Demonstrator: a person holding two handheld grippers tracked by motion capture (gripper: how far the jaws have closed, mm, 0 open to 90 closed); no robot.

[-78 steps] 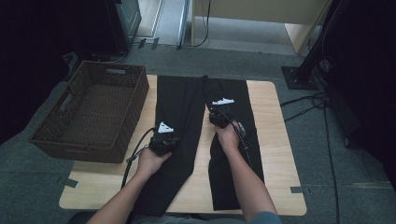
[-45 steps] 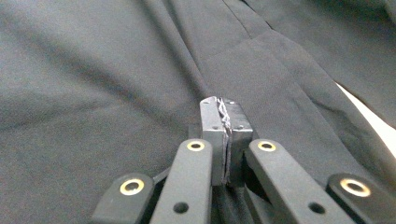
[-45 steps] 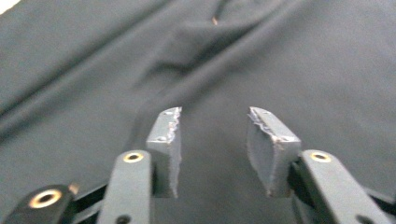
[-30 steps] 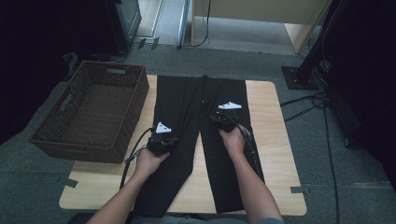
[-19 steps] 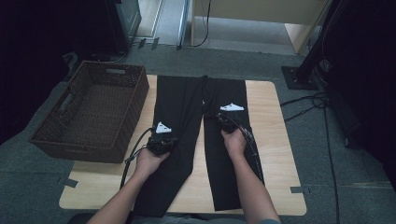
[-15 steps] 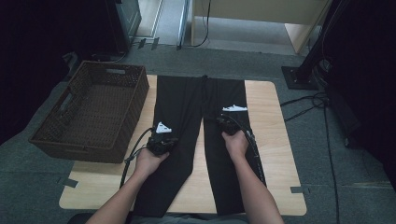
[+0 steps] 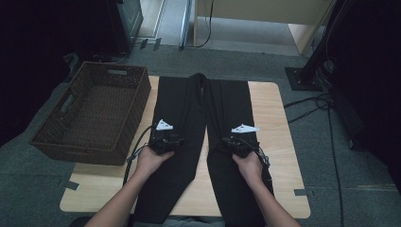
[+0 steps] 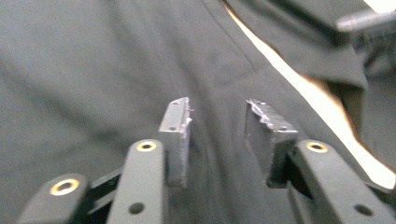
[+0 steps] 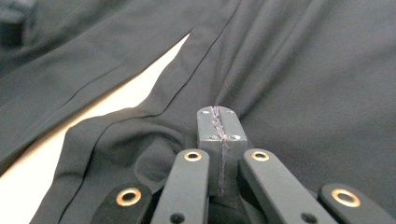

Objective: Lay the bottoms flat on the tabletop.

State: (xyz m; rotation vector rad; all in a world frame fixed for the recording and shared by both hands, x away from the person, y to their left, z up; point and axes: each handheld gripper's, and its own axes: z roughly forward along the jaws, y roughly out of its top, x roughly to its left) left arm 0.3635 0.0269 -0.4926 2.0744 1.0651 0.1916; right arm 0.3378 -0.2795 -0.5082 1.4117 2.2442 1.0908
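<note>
A wooden table (image 7: 279,123) stands on grey carpet (image 7: 265,56) (dim room, dark surroundings).

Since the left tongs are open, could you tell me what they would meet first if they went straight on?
The left tongs would most likely meet the black trousers first; the cloth lies right under and ahead of their open jaws. How steeply they point down is hard to judge.

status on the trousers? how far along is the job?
Done: black trousers lie flat on the table, legs spread apart. In hand: the right gripper is shut, pinching a fold of its leg; the left gripper has just been opening, jaws apart over the other leg, cloth not pinched. Left: no fold made yet; the wicker basket holds nothing.
</note>
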